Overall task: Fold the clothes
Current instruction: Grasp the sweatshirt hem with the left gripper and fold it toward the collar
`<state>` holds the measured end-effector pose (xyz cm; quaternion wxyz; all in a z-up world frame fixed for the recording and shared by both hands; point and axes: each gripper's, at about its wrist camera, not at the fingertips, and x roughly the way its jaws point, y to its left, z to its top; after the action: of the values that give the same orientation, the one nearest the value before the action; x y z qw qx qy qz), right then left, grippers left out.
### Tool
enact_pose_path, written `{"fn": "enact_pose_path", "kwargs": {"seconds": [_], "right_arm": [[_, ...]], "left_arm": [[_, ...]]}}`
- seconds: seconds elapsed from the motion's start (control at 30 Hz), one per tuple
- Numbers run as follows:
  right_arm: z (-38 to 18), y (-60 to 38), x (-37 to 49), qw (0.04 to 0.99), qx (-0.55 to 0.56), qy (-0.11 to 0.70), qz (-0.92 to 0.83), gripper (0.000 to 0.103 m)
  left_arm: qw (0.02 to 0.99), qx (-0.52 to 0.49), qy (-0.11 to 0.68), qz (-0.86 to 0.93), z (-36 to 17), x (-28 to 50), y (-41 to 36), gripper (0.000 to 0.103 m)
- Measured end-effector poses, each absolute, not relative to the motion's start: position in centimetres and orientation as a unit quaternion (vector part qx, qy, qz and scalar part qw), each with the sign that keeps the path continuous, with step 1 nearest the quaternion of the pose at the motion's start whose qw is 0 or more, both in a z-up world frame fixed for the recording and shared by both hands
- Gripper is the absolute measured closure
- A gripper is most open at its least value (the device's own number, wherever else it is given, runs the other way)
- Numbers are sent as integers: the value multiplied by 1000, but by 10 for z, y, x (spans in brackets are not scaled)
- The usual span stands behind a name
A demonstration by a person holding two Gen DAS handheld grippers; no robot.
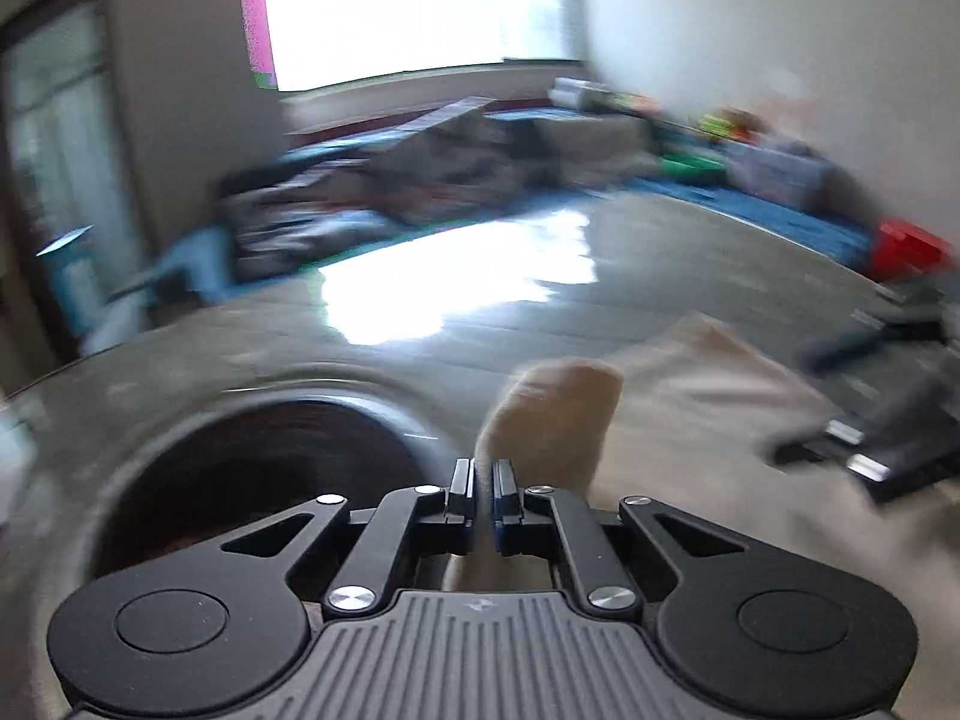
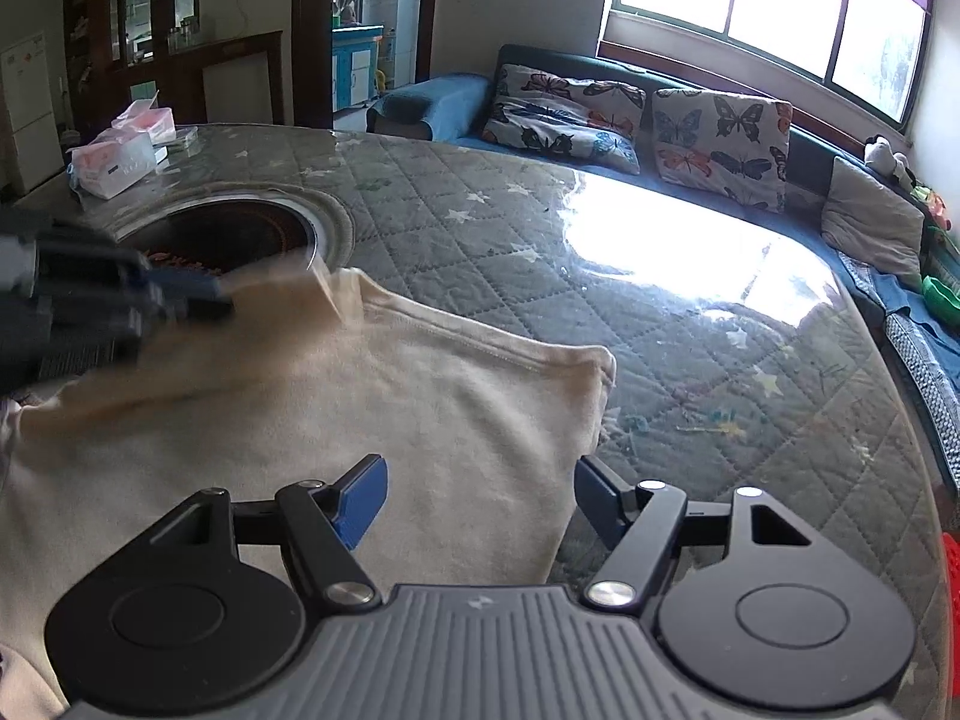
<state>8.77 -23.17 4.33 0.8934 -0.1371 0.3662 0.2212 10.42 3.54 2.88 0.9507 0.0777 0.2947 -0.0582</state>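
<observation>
On round quilted table (image 2: 540, 228) | cream sweatshirt (image 2: 360, 420): soft, limp, light; take its hem | left gripper (image 1: 483, 489) pinches a fold | right gripper (image 2: 480, 498) gapes.

Daylight pours through the window (image 2: 774, 12), which is blown out white in both views. Below it, hard glare whitens a patch of the glossy table (image 2: 660, 252). The left wrist view is smeared throughout by motion blur, with only its gripper (image 1: 483, 483) sharp. The right wrist view is crisp, except the blurred left gripper. Fisheye bending darkens the corners.
</observation>
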Motion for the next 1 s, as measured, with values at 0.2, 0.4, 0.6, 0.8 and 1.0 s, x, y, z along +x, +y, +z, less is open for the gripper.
{"fn": "enact_pose_path", "kwargs": {"seconds": [0.2,0.4,0.6,0.8,1.0], "right_arm": [[38,-226,97,893,-132,367,223,33],[33,-224,112,891,-115,378,222,38],[29,-226,129,890,-95,387,219,38],[27,-223,155,890,-95,389,218,37],[25,-221,182,889,-95,391,218,37]], "left_arm": [[938,43,341,29,15,124,73,94],[942,44,333,8,20,121,65,93],[936,68,345,-25,12,136,52,93],[933,80,350,-22,7,153,54,92],[934,108,339,-13,4,170,55,92]]}}
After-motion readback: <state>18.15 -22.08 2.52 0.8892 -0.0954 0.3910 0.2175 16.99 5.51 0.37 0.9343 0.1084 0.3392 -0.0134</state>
